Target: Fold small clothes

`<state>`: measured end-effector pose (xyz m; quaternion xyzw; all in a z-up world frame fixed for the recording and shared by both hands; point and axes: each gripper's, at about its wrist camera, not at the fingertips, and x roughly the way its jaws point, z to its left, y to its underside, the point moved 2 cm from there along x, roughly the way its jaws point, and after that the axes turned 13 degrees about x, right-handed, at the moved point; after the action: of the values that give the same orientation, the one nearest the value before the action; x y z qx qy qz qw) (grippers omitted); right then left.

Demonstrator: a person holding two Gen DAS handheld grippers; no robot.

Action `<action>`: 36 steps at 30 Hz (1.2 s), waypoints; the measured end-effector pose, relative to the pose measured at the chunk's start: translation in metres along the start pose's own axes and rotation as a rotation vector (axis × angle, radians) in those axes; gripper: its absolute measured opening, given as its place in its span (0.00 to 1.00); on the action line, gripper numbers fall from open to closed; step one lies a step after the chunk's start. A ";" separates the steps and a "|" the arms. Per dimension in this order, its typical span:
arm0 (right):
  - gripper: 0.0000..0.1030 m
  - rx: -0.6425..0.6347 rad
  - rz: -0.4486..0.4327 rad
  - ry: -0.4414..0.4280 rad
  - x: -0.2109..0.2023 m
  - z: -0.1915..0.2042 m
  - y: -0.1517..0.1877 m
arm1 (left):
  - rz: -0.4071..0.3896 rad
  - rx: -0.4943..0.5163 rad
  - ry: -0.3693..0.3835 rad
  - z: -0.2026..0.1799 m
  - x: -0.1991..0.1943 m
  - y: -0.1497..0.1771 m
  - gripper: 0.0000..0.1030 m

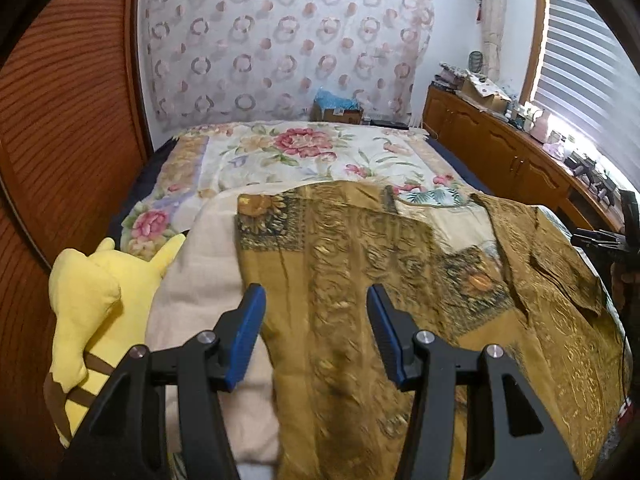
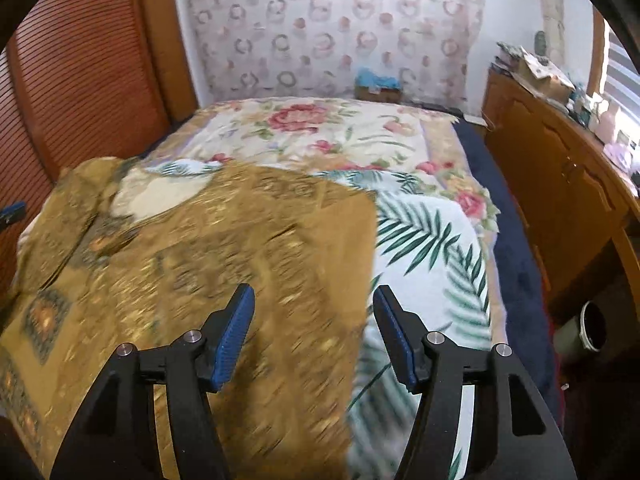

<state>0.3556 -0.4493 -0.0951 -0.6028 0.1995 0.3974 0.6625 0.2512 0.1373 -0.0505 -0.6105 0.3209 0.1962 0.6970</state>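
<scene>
A mustard-gold patterned garment lies spread flat on the bed, with a sleeve folded in at its right side. It also fills the left half of the right wrist view, blurred. My left gripper is open and empty, hovering over the garment's lower left part. My right gripper is open and empty above the garment's right edge. The right gripper's body shows at the far right of the left wrist view.
A yellow plush toy and a beige blanket lie left of the garment. A palm-leaf cloth lies under it on the floral bedspread. Wooden cabinets run along the right; a wooden panel stands left.
</scene>
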 end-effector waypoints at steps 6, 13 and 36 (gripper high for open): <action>0.61 0.014 0.020 0.022 0.030 -0.014 -0.024 | 0.034 -0.026 -0.011 0.022 0.027 -0.013 0.50; 0.61 0.018 0.044 0.009 0.053 -0.019 -0.039 | 0.071 -0.095 0.041 0.053 0.059 -0.026 0.48; 0.05 -0.091 0.086 0.029 0.070 0.004 -0.047 | -0.017 -0.005 0.071 0.031 0.045 -0.047 0.04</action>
<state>0.4333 -0.4232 -0.1166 -0.6290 0.2166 0.4252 0.6137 0.3210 0.1540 -0.0456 -0.6215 0.3396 0.1693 0.6853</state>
